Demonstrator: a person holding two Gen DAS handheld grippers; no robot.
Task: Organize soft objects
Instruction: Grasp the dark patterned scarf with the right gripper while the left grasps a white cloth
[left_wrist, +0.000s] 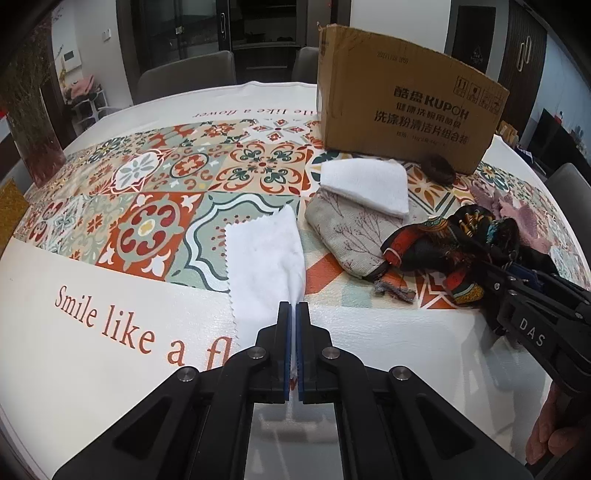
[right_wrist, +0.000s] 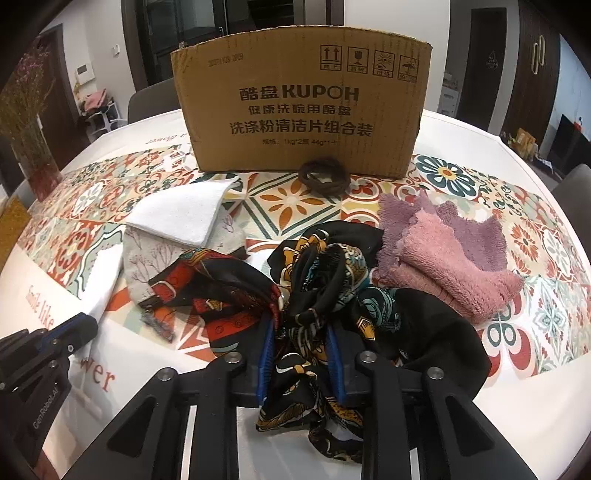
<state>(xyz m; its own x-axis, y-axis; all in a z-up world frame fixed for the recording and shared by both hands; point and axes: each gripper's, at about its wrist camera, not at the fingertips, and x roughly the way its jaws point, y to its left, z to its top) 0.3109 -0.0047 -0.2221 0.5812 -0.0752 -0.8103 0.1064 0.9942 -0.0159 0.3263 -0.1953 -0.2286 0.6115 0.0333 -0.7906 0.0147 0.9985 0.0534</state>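
Two tools gripping soft cloths on the patterned surface (left_wrist: 92, 350).
Left tool (left_wrist: 294, 306) is pinching the thin white pinked-edge cloth (left_wrist: 262, 258) at lower centre; right tool (right_wrist: 301, 325) is clamping the crumpled black patterned silk scarf (right_wrist: 321, 280).

— The scarf (right_wrist: 325, 280) looks like smooth, slightly glossy printed cloth; the pink towel (right_wrist: 454, 266) is fuzzy.
— The box (right_wrist: 303, 99) is matt corrugated cardboard, the tablecloth (left_wrist: 92, 369) faintly textured.

patterned scarf (right_wrist: 325, 280) bunched between fingers (right_wrist: 266, 354), cardboard box (right_wrist: 303, 103)
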